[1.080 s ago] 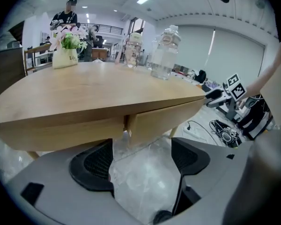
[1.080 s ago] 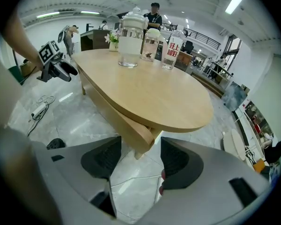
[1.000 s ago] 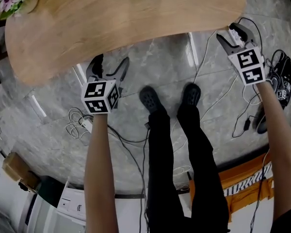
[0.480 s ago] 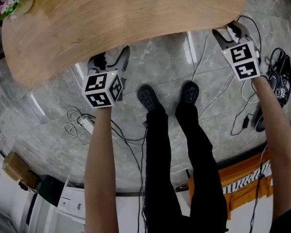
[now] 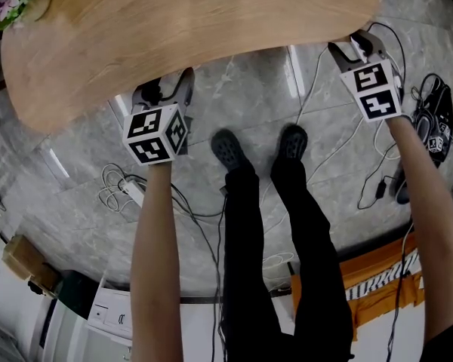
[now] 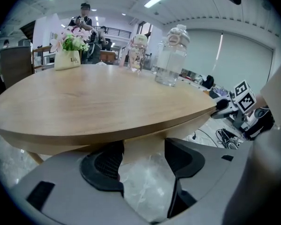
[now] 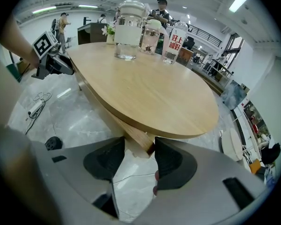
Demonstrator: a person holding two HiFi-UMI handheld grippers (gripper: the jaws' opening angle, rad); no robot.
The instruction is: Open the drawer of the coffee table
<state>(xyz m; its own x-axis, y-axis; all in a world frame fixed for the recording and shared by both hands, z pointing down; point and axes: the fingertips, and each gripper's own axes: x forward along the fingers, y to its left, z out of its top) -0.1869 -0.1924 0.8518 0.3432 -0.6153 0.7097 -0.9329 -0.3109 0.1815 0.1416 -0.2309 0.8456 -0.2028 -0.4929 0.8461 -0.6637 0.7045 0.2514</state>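
The oval, light wood coffee table [image 5: 196, 29] fills the top of the head view. My left gripper [image 5: 168, 89] reaches under its near rim at the left. In the left gripper view its closing jaws [image 6: 144, 158] stand either side of a pale wooden piece [image 6: 143, 144] beneath the tabletop [image 6: 98, 97]. My right gripper [image 5: 351, 49] is at the rim's right end. Its jaws [image 7: 139, 156], closing too, flank a wooden block [image 7: 139, 142] under the tabletop [image 7: 154, 88]. I cannot see either pair of pads pressing the wood. No drawer front shows clearly.
A glass jar [image 6: 171, 55] and a flower pot [image 6: 68, 50] stand on the table. The person's legs and shoes [image 5: 230, 153] are on the marble floor between the arms. Cables [image 5: 121, 191] lie at the left, a black bag [image 5: 434, 119] at the right.
Both grippers have slid a little farther in under the table's rim. Their jaws have narrowed around the wood pieces.
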